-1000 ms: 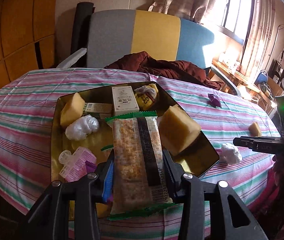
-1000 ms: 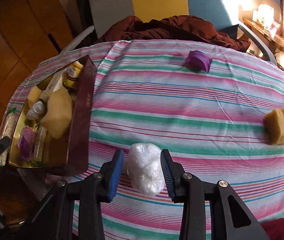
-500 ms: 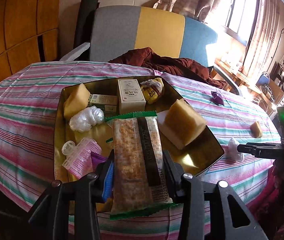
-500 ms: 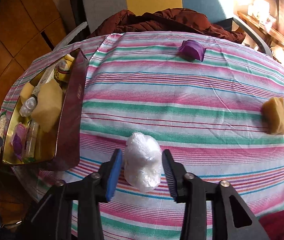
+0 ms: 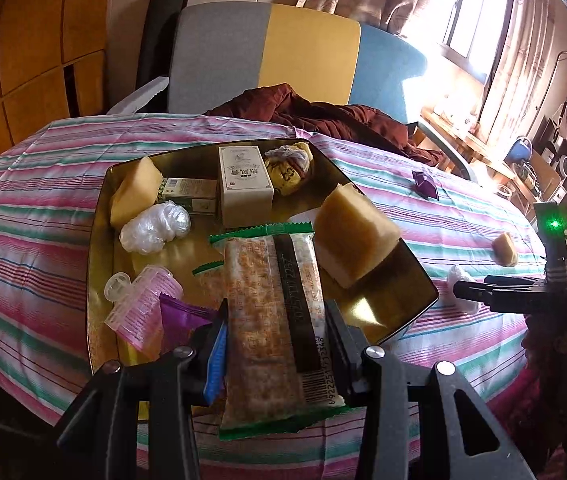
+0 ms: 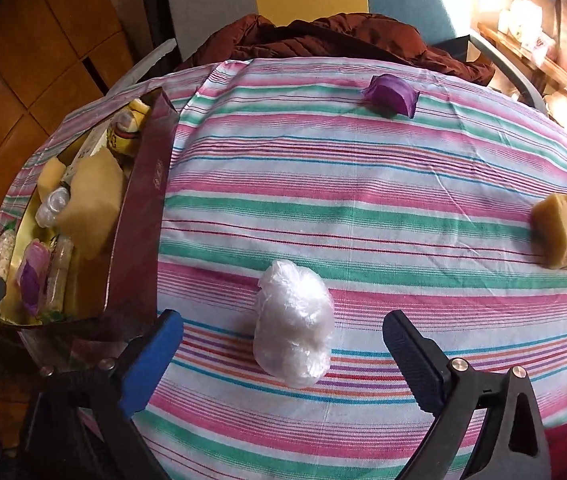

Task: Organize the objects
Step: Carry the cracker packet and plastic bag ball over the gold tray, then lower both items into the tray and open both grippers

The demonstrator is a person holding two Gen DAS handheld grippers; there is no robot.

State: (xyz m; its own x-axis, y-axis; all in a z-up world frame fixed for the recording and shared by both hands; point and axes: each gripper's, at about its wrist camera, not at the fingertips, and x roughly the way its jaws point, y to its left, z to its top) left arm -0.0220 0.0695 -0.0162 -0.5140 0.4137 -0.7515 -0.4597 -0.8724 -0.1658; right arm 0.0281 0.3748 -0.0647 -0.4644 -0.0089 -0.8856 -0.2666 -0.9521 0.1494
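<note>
The left gripper (image 5: 273, 344) squeezes a cracker pack (image 5: 271, 312) with a barcode starting 6922. The right gripper (image 6: 283, 344) has just opened wide around a white bag (image 6: 293, 320).

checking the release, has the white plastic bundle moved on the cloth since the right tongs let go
No. The white plastic bundle lies on the same pink and green stripes of the tablecloth. The right tongs have just been opening, and their pads stand clear of it.

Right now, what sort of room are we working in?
Probably a lived-in home room: a table under a striped tablecloth, a padded chair with a dark red jacket on it, and a curtained window.
</note>
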